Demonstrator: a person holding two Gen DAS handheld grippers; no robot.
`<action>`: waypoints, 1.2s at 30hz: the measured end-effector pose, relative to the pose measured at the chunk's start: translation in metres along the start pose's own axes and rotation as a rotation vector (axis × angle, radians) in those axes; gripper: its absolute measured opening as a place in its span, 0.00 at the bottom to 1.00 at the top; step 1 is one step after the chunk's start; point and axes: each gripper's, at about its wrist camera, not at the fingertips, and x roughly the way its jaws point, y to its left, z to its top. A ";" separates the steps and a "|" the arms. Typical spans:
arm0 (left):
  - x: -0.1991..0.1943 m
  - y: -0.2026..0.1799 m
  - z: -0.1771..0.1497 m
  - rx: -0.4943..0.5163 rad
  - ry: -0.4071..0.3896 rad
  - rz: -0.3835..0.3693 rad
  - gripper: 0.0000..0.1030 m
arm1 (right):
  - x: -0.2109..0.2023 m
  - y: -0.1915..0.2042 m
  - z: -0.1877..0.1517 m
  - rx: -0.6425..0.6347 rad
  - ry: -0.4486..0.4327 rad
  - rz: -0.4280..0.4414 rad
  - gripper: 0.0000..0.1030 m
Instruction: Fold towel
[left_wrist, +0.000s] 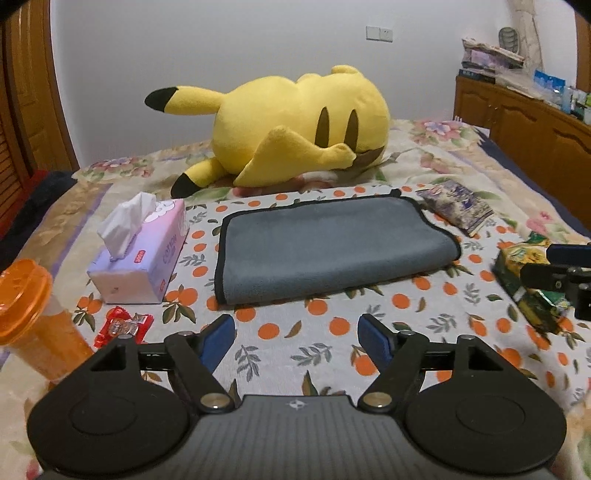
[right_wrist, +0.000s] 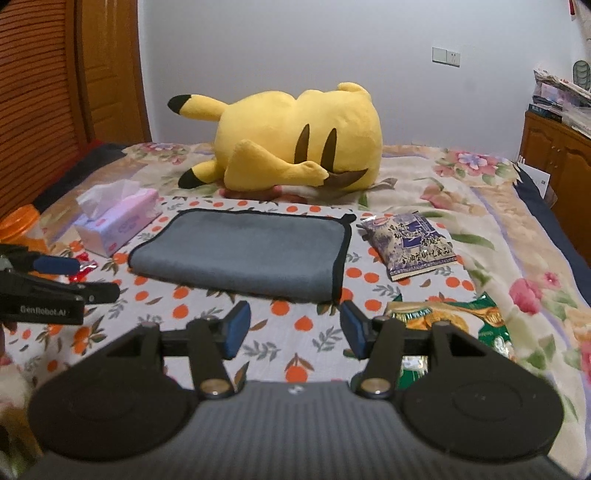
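We see the grey towel (left_wrist: 332, 247) lying flat on the orange-dotted cloth (left_wrist: 295, 343) on the bed, in front of the yellow plush toy (left_wrist: 291, 122) and between the tissue box (left_wrist: 142, 251) on the left and the purple snack bag (right_wrist: 410, 243) on the right. It looks soft, floppy and light, already folded once, with its long side running left to right, so we think the near corners are the best spots to pinch. Our left gripper (left_wrist: 297, 338) and right gripper (right_wrist: 293, 326) are both spread apart and hold nothing, just near the towel's near edge.
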 end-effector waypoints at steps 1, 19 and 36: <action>-0.005 -0.001 0.000 0.003 -0.003 -0.001 0.74 | -0.005 0.000 -0.001 -0.002 -0.001 0.001 0.53; -0.091 -0.023 -0.014 0.053 -0.043 -0.009 0.84 | -0.077 0.009 -0.014 0.004 -0.037 0.002 0.56; -0.152 -0.025 -0.032 0.052 -0.090 0.020 0.97 | -0.127 0.015 -0.023 0.017 -0.112 -0.032 0.79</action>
